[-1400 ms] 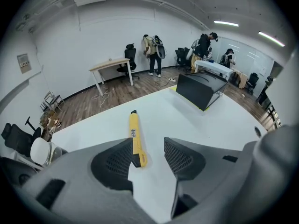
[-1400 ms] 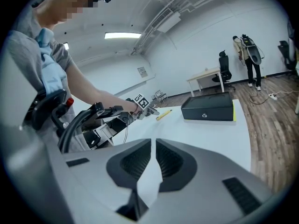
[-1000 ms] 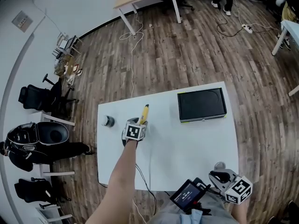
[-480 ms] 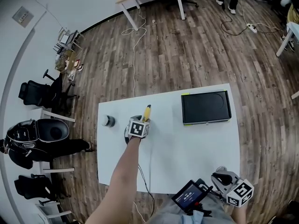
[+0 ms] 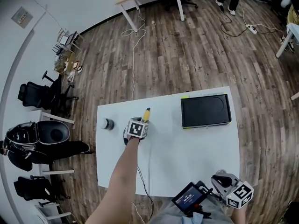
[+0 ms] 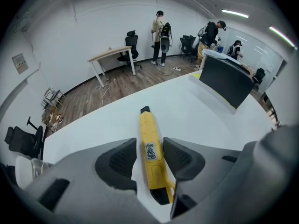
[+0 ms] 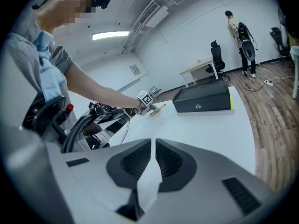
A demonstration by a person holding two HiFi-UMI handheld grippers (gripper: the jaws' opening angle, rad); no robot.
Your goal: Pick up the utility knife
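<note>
A yellow utility knife (image 5: 146, 114) with a black tip lies flat on the white table (image 5: 187, 148), left of middle. My left gripper (image 5: 142, 123) reaches over its rear half. In the left gripper view the knife (image 6: 149, 143) lies lengthwise between the two jaws of the left gripper (image 6: 149, 161); they straddle it closely, with a thin strip of table showing on the left side. My right gripper (image 5: 222, 178) hangs off the table's near right corner, its jaws (image 7: 153, 160) nearly touching with nothing in them. The knife (image 7: 157, 108) is small and far in that view.
A black case (image 5: 205, 110) with a yellow-green edge lies at the table's far right. A small dark round jar (image 5: 107, 123) stands near the left edge. A handheld device with a screen (image 5: 189, 196) sits at the person's waist. Chairs, another desk and people stand further off.
The left gripper has crept forward along the knife, so less of it sticks out ahead. The right gripper has drifted slightly lower and closer to the person.
</note>
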